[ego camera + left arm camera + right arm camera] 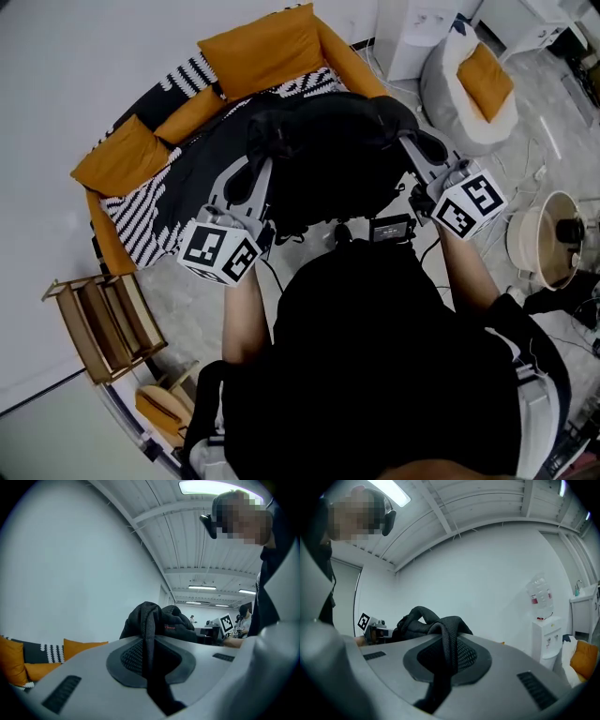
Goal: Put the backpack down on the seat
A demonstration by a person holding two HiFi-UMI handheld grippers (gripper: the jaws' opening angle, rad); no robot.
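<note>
The black backpack [328, 159] hangs in the air between my two grippers, over the sofa seat [141, 206] with its black-and-white striped cover. My left gripper [261, 141] is shut on one mesh shoulder strap [149, 634], which runs down between its jaws. My right gripper [412, 131] is shut on the other strap [447, 641]. The bag's bulk rises beyond the jaws in both gripper views [173, 623] [417, 618]. The bag hides the seat's middle in the head view.
Orange cushions [262, 47] [122, 155] line the sofa's back and left end. A grey beanbag chair [469, 84] stands at the right. A wooden rack [103, 323] stands at the lower left, a round appliance [553, 234] and cables on the floor at right, a water dispenser [546, 639] by the wall.
</note>
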